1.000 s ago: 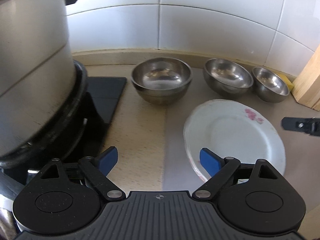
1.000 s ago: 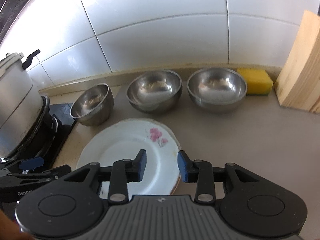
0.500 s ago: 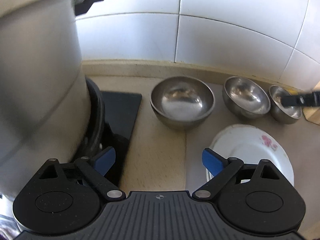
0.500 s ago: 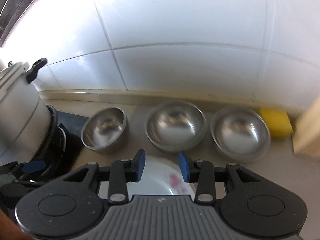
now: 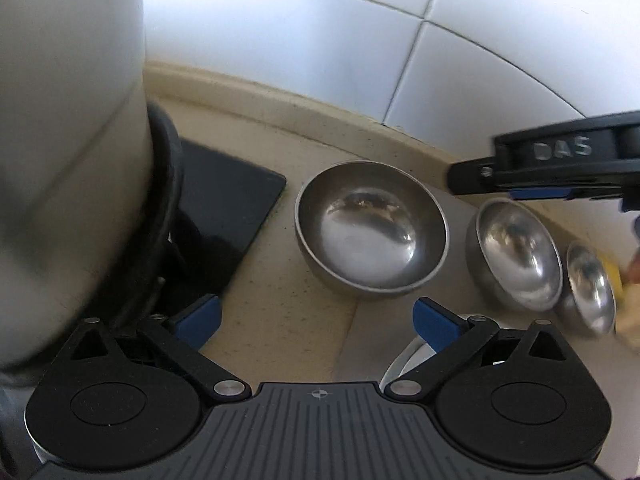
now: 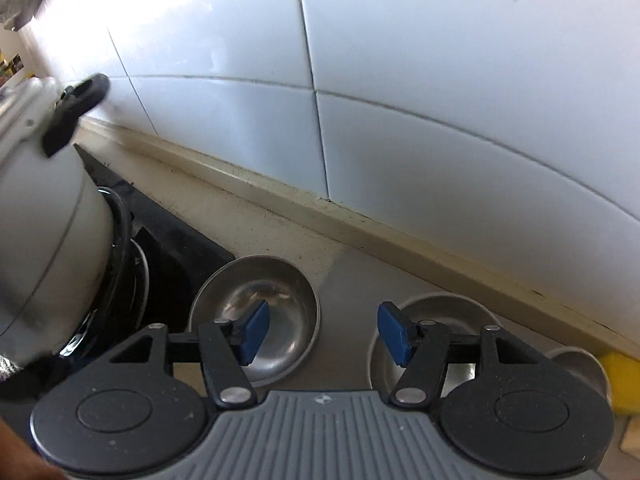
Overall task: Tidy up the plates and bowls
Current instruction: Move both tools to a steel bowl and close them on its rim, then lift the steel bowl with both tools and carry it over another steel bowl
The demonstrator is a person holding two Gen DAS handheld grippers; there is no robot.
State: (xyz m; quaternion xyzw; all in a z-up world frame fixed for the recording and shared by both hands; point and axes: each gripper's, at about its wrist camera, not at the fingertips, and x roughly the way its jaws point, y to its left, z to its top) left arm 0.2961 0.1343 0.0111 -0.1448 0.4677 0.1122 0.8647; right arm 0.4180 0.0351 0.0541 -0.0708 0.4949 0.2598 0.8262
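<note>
Steel bowl (image 5: 370, 232) beside the pot (image 5: 68, 152): light, rigid, slick; take the rim. Left gripper (image 5: 316, 320) and right gripper (image 6: 320, 332) both gaped, empty.

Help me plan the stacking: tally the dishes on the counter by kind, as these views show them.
Steel bowls: 3, the left bowl, the middle bowl and the right bowl.
White plates: 1, the plate, only its rim showing behind the left hand-held gripper.
Total: 4 dishes.
</note>
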